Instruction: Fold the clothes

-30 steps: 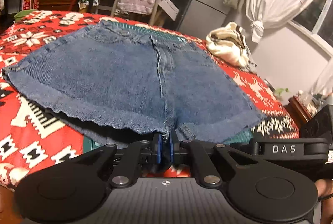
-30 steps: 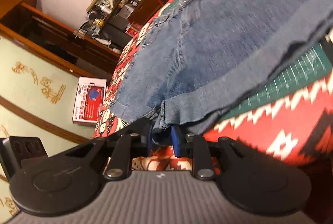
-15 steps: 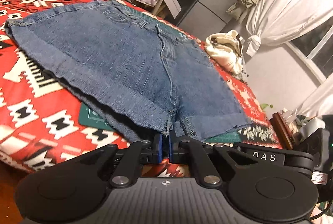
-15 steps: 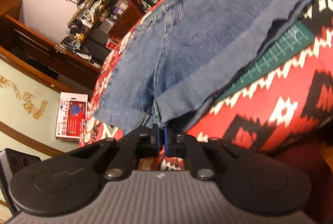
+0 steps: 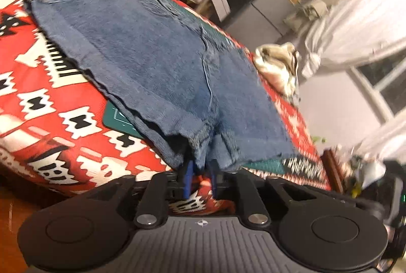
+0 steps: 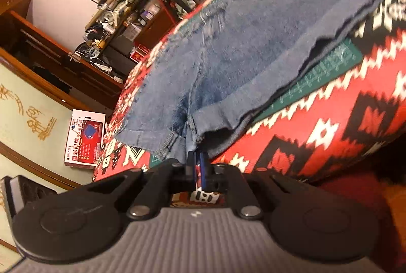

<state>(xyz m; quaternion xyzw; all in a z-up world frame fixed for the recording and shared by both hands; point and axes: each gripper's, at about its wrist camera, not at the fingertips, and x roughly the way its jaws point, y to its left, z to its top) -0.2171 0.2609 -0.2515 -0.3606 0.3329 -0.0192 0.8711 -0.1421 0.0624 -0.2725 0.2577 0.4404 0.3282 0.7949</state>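
While the denim shorts [image 5: 162, 65] stretch from your claws toward the upper left of the frame over the patterned blanket [image 5: 50, 120], your left gripper [image 5: 200, 172] sits parted around the crotch hem; your right gripper [image 6: 197, 166] pinches it.

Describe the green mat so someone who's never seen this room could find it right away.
Start at the bed covered by the red, black and white patterned blanket. The denim shorts lie spread on it, and the green mat lies flat beneath them, showing only past their hems. It is the only plain dark green surface there, printed with fine pale grid lines.
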